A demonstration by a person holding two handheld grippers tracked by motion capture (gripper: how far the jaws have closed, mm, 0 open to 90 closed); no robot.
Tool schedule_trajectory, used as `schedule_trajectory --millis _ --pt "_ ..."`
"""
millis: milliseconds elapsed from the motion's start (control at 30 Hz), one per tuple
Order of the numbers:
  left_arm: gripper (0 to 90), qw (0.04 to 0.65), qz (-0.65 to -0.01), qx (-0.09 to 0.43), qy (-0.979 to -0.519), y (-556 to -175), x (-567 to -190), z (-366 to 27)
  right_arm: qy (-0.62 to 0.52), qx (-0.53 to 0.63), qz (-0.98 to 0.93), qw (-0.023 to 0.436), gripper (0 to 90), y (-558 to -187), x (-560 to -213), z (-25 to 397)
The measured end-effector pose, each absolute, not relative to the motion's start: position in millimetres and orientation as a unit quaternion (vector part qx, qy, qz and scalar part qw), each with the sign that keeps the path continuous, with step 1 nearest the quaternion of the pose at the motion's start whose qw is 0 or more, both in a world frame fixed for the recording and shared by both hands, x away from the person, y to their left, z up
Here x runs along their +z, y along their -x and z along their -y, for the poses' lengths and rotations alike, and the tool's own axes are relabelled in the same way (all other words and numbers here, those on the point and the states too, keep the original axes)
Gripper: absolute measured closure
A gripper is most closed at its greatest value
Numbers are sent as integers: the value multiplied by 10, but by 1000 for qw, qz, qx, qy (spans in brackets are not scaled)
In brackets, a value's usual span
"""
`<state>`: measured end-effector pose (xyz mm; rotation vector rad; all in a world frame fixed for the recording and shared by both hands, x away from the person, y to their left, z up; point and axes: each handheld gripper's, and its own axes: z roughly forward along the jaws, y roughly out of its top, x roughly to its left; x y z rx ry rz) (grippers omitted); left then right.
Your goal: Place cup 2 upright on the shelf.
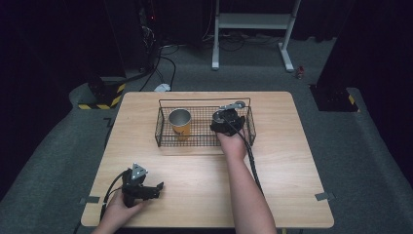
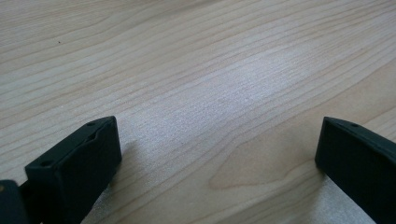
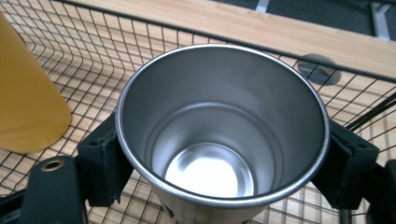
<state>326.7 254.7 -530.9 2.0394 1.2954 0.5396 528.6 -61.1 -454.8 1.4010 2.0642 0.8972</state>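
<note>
We have the right gripper point(image 1: 225, 122) inside the wire basket point(image 1: 165, 141), and in the right gripper view its two black jaws stand on either side of a steel cup point(image 3: 219, 135), pressed against the wall just below the rim, so we read it as closed on that cup. The cup sits upright between the jaws, mouth open toward the camera, its shiny bottom bare. Off to the tool's left in that view, just beside the held cup but apart from it, stands the orange cup point(image 3: 28, 93), which the high view shows upright in the basket's left half point(image 1: 180, 124). Beyond the held cup runs the basket's far wire wall, then the wooden table point(image 3: 280, 32) with a grey round cap set in it. Our left gripper point(image 1: 141, 187) rests low near the table's near edge, well apart from the basket; its own view shows the jaws spread wide with nothing but bare wood grain point(image 2: 196, 84) between them. We judge the step in hand to be the handling of the steel cup at the basket, either setting it down on the mesh or lifting it out; the pictures do not tell us which, nor whether its base touches the mesh. If we are placing, the next move calls for a level descent and a clean release; if lifting, a straight rise clear of the wire wall and the orange neighbour.
</note>
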Motion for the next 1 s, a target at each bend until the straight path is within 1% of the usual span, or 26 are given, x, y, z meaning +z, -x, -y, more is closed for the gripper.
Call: schedule_trajectory --millis 233,400,567,700,800,900,1000 --pt "6 327 -495 206 -778 -3267 -5309 -2547 -516 321 -761 228 184 -5288 -4612 573" --pt "6 327 -495 206 -779 -3267 -5309 -2548 -506 308 -770 236 183 -5281 -4653 543" --pt "6 327 -495 206 -778 -3267 -5309 -2548 -508 309 -769 235 179 -5268 -4674 546" --pt "6 327 -495 205 -779 -3267 -5308 -2548 -503 304 -773 237 148 -5279 -4684 552" --pt "6 327 -495 206 -778 -3267 -5309 -2548 -508 304 -771 234 90 -5281 -4684 563" --pt "6 327 -495 206 -779 -3267 -5309 -2548 -517 306 -765 232 88 -5278 -4674 586" --pt "6 327 -495 206 -778 -3267 -5309 -2548 -515 322 -757 241 88 -5252 -4632 609"
